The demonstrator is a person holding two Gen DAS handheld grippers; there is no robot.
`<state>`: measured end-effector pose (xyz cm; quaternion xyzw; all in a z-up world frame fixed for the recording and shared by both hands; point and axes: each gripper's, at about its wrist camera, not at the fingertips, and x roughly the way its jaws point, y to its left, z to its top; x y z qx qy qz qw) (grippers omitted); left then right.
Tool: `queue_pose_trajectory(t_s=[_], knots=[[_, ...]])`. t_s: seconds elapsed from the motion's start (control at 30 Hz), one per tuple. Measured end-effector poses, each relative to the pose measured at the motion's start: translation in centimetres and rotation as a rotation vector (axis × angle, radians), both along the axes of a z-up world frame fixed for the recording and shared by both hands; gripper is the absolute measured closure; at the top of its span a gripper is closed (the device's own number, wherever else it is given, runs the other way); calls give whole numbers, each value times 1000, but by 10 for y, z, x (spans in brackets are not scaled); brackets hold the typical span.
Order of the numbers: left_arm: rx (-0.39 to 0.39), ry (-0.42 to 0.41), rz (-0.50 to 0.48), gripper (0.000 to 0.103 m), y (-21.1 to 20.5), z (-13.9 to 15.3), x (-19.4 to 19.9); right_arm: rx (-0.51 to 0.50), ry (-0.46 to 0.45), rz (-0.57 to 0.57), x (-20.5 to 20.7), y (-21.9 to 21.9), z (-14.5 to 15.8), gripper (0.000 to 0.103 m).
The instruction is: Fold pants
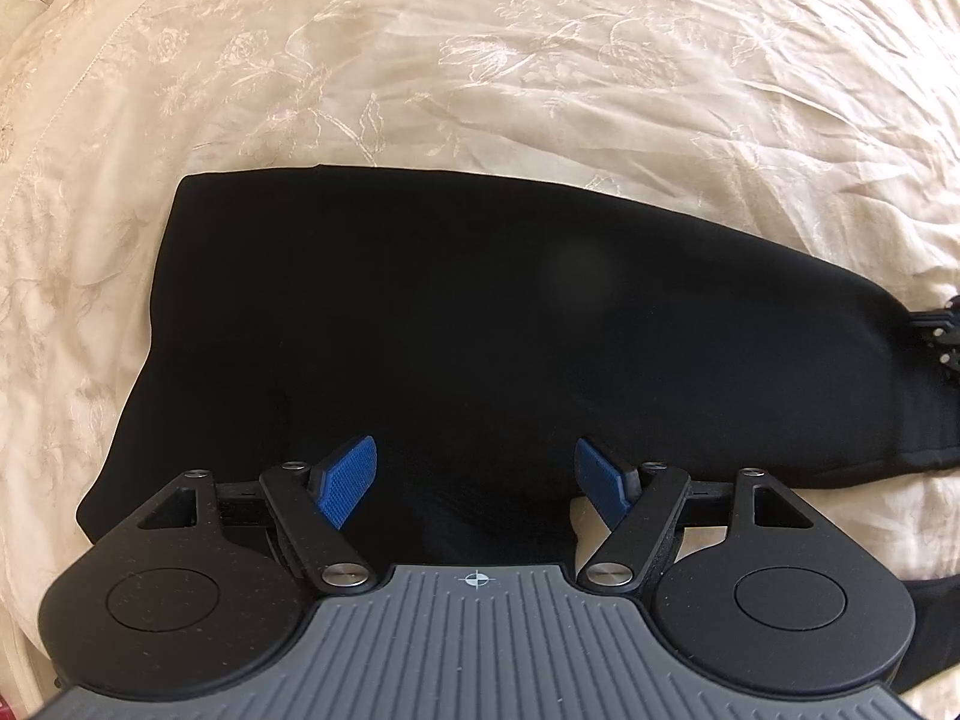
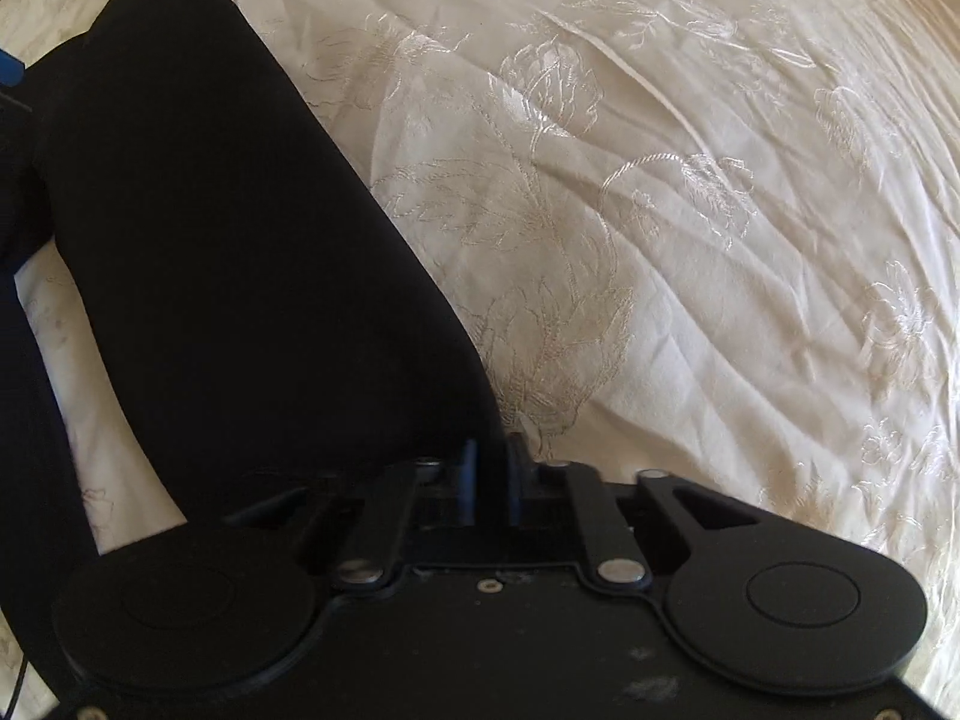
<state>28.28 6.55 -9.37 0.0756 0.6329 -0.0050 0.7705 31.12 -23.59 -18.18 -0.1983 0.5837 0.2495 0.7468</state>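
Observation:
Black pants (image 1: 450, 312) lie flat on a cream embroidered bedspread (image 1: 540, 60). My left gripper (image 1: 474, 480) hovers over their near edge, pointing down. Its blue pads (image 1: 348, 480) stand wide apart with only flat cloth below them. In the right wrist view the pants (image 2: 210, 210) run from the upper left down to my right gripper (image 2: 492, 468). That gripper's fingers are closed together, with the black fabric's edge pinched between them. Part of the right gripper (image 1: 939, 336) shows at the pants' far right end in the left wrist view.
The bedspread (image 2: 720, 240) spreads wide and wrinkled beyond and to the right of the pants. A second dark strip of cloth (image 2: 30, 420) runs along the lower left of the right wrist view. A blue pad of the left gripper (image 2: 7, 69) peeks in at that view's left edge.

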Motion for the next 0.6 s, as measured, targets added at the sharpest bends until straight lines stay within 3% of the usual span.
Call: queue_pose_trajectory(t_s=[0.23, 0.4, 0.53, 0.6], knots=[[-124, -30, 2, 31, -20, 7, 33, 37, -106, -95, -60, 7, 27, 98], [-208, -7, 19, 31, -37, 0, 61, 69, -150, -172, -112, 15, 41, 98], [-234, 40, 34, 31, -47, -16, 75, 80, -157, -227, -132, 20, 41, 98], [-196, 74, 35, 31, -54, -30, 78, 87, -162, -262, -137, 23, 39, 98]])
